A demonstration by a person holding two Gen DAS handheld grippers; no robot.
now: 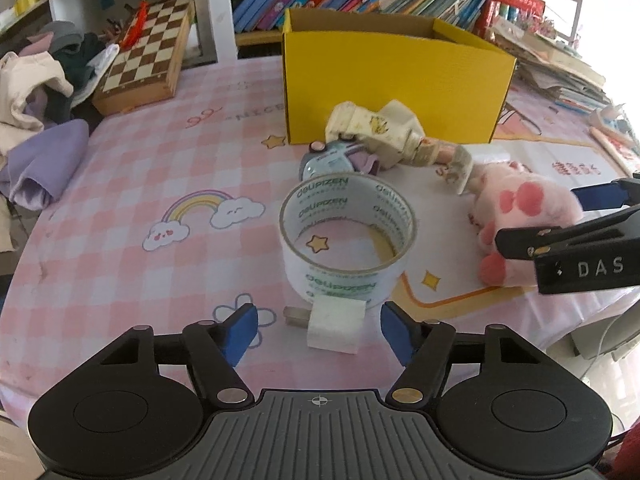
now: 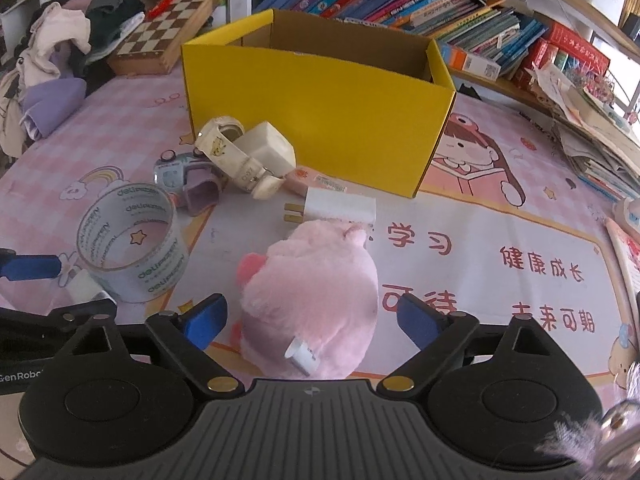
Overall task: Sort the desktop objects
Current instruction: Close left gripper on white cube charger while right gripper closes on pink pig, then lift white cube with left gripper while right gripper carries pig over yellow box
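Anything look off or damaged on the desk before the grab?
Nothing looks damaged or spilled. The only untidy spot is the heap in front of the yellow box: a cream watch strap lies draped over a small toy car, touching a cream block. The tape roll stands apart. Both grippers' jaws are open.

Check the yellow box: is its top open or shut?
Open. The yellow box has no lid over it, and the right wrist view shows its brown inner walls.
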